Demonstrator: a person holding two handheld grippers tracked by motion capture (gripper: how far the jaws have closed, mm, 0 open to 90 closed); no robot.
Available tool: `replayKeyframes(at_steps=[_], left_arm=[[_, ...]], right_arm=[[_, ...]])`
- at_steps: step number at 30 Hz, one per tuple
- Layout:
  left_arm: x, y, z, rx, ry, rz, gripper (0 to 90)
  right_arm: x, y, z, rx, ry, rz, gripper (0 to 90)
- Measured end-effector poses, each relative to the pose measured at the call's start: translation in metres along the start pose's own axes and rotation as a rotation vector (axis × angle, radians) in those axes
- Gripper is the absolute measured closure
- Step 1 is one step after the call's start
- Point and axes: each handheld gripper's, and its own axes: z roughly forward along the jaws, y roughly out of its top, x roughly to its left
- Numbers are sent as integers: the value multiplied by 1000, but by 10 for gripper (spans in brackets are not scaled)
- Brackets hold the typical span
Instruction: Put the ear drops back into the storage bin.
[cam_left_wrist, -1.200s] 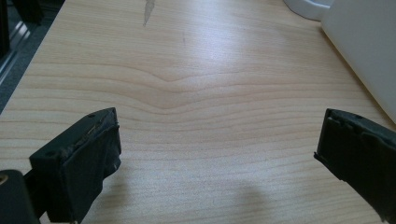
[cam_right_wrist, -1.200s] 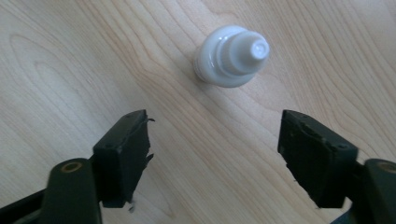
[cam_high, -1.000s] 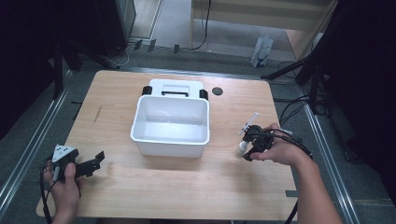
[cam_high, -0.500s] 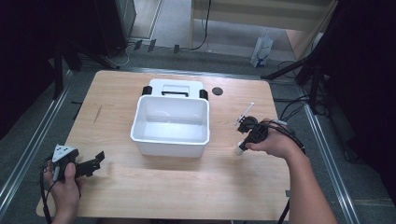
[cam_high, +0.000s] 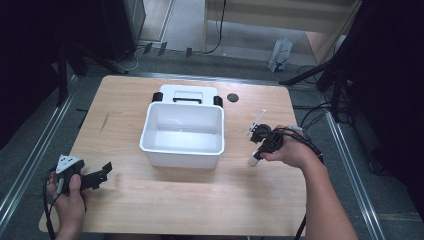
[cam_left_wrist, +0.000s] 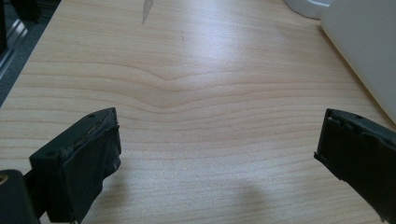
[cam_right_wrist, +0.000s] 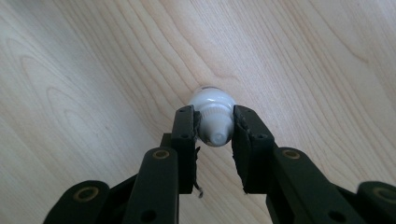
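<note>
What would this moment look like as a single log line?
right tongs: shut on small white bottle | left tongs: open, idle | white bin: mid-table

A lab: wooden table ringed by camera stands.

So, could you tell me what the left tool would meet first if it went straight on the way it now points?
Probably nothing on the table: the left tool, jaws open, points along bare wood, and the white bin lies off to one side of that line. It might pass just beside the bin, though depth is hard to judge.
</note>
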Motion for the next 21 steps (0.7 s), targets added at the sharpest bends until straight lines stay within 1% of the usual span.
replayKeyframes(at_steps=[1,2,3,6,8,10,14,15,16,17,21], left_arm=[[0,0,0,0,0,0,6],[0,0,0,-1,0,0,6],[0,0,0,0,0,0,6],[0,0,0,0,0,0,5],[0,0,0,-3,-2,1,5],[0,0,0,-4,-3,4,6],[0,0,0,-5,-3,2,5],[0,0,0,-5,-3,2,5],[0,0,0,-5,-3,1,6],[0,0,0,-5,-3,1,6],[0,0,0,-6,-5,3,6]], right_arm=[[0,1,-2,-6,-3,-8,718],[1,1,-4,-8,5,-9,718],[2,2,-7,-12,8,-29,718],[3,6,-15,-15,4,-57,718],[5,10,-23,-25,18,-80,718],[8,14,-29,-25,22,-98,718],[11,23,-42,-25,16,-119,718],[11,23,-42,-25,16,-119,718],[13,29,-51,-28,7,-128,718],[13,31,-54,-25,2,-134,718],[14,42,-70,-41,-5,-144,718]])
